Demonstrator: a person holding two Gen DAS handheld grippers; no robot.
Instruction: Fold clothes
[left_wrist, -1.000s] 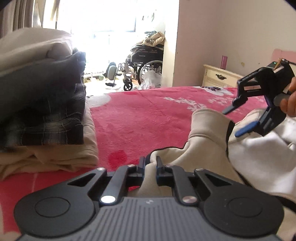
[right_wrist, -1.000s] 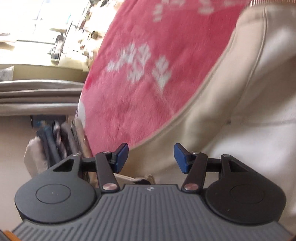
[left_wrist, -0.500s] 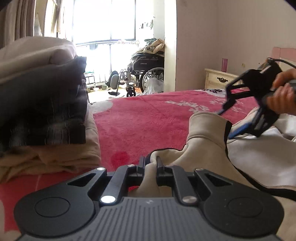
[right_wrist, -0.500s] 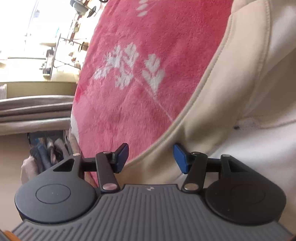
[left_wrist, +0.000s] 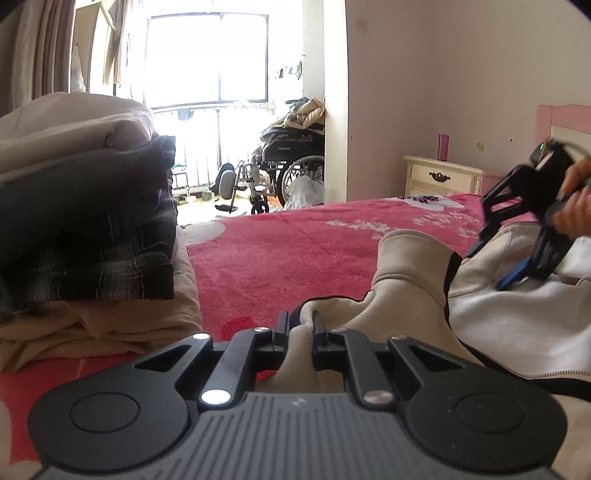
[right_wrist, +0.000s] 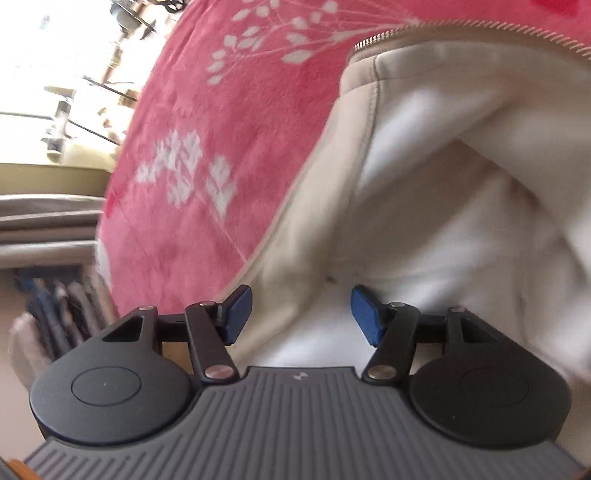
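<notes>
Left wrist view. The left gripper (left_wrist: 300, 325) was pressed together on a pinch of the cream fleece zip-up jacket with a white lining (left_wrist: 406, 280), the cloth bunched between the two black fingers and rising beyond them in a soft hump. The jacket lay open and rumpled on the red plush blanket with white flower prints (left_wrist: 288, 243), toward the right of the frame. At left stood a stack of folded clothes (left_wrist: 85, 229) — a beige piece at the bottom, a dark plaid one above it, a pale one on top — which read as the finished share of the task. At far right a hand (left_wrist: 576, 206) held the right gripper (left_wrist: 491, 269) tilted down over the jacket's white lining; its blue-padded fingers stood apart.

Right wrist view. The right gripper (right_wrist: 301, 314) pointed steeply down at the jacket (right_wrist: 424, 221), its jaws opening and its blue pads (right_wrist: 364, 314) spread with nothing pinched — the cream edge ran below the gap, apparently untouched. A zipper (right_wrist: 380, 37) crossed the top of the frame beside the blanket (right_wrist: 221, 110). The picture was blurred.

Progress, as judged: several garments folded and stacked; this jacket not yet folded, one point held and a second grasp wanting.
</notes>
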